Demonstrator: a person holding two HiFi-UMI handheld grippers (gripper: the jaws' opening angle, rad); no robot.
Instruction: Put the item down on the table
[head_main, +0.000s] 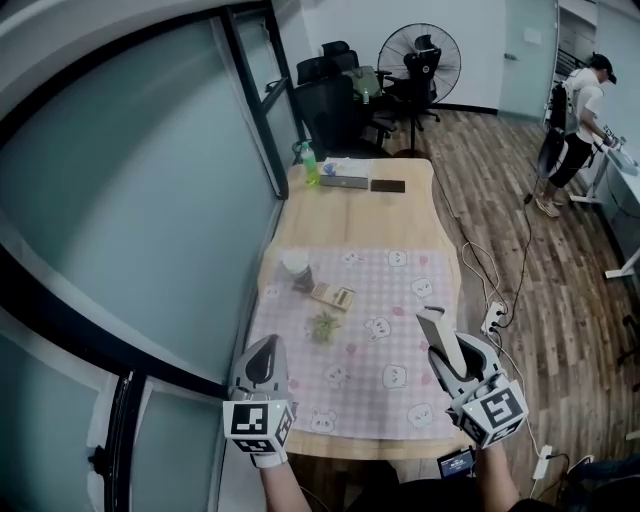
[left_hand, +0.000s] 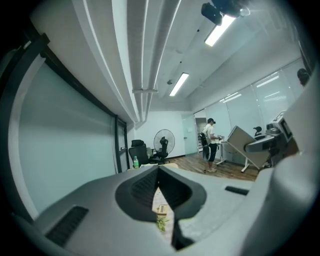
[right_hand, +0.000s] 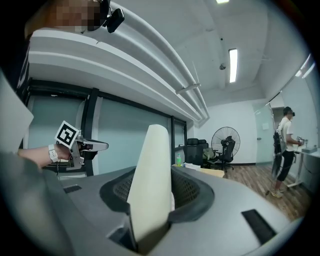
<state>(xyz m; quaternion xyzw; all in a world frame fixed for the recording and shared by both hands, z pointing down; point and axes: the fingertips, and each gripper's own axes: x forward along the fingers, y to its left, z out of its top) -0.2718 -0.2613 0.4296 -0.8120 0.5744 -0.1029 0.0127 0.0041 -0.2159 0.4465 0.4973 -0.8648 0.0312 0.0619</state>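
My right gripper (head_main: 449, 362) hovers over the front right corner of the table (head_main: 400, 222). It is shut on a flat cream-white item (head_main: 433, 330) that sticks up and forward out of the jaws. In the right gripper view the white item (right_hand: 150, 175) stands upright between the jaws of the right gripper (right_hand: 156, 202). My left gripper (head_main: 265, 346) is at the table's front left edge, its jaws together and nothing in them. The left gripper (left_hand: 163, 202) shows only a thin wedge of table between its jaws. A pink checked cloth (head_main: 385, 345) covers the near half of the table.
On the cloth lie a white cup (head_main: 295, 266), a small wooden box (head_main: 333, 296) and a green sprig (head_main: 322, 327). At the far end stand a green bottle (head_main: 311, 165), a grey case (head_main: 345, 180) and a black phone (head_main: 388, 186). A glass wall (head_main: 140, 200) runs along the left; a power strip (head_main: 493, 318) lies on the floor at right.
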